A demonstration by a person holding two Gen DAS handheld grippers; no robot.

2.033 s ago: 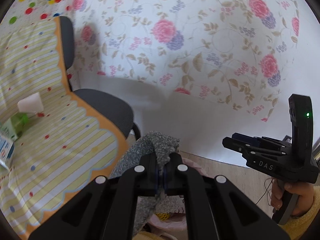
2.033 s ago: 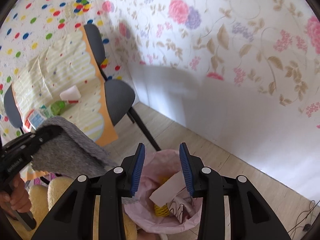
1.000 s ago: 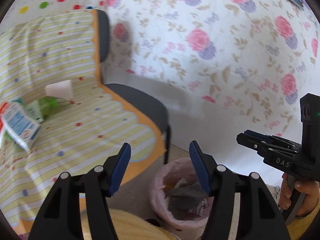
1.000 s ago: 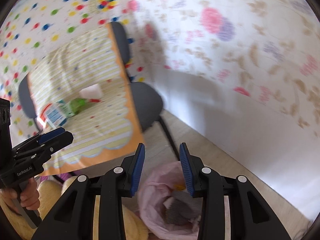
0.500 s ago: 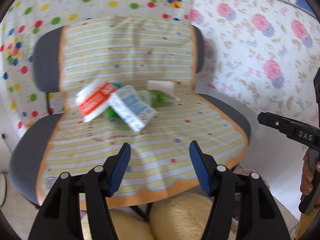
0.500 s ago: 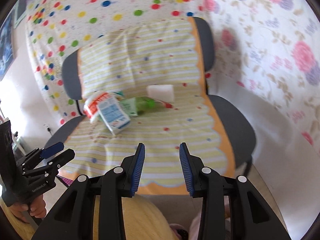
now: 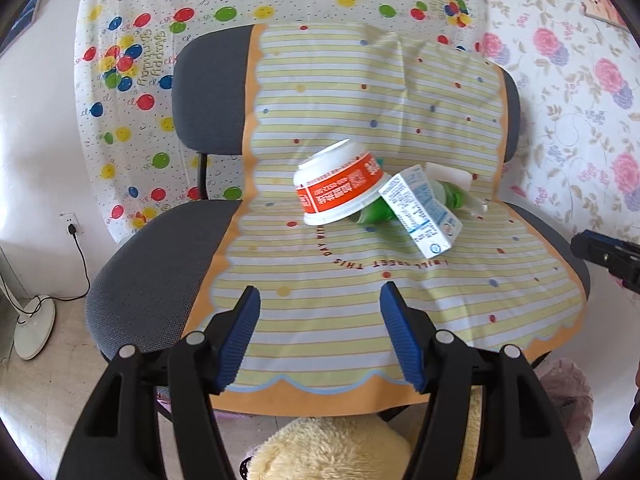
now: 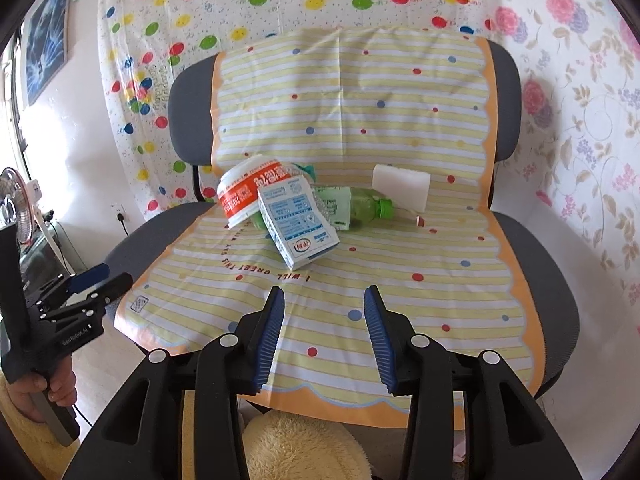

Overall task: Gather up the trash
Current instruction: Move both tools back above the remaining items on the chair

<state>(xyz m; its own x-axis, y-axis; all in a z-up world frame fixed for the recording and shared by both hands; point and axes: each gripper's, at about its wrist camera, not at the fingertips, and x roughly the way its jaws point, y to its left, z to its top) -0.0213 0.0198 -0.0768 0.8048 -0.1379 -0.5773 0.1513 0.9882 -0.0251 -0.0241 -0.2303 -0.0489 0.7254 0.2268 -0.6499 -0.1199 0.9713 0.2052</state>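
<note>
Carton [image 8: 298, 220] against bottle [image 8: 362, 207], cup [image 8: 250, 190]

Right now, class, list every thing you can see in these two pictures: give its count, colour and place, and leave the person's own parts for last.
Chair: one, grey, centre, under the cloth.
Cloth: one, yellow-striped with an orange edge, draped over seat and back.
Bowl: one, white and orange, tipped on the seat, left of the pile.
Carton: one, white and blue, lying in front of the bottle.
Bottle: one, green, lying on its side behind the carton.
Sponge: one, white, at the back of the seat.
Bin bag: one, pink, on the floor, lower right.
Fan: one, white, far left.
Left gripper: black with blue pads, open, empty.
Right gripper: same, open, empty.
</note>
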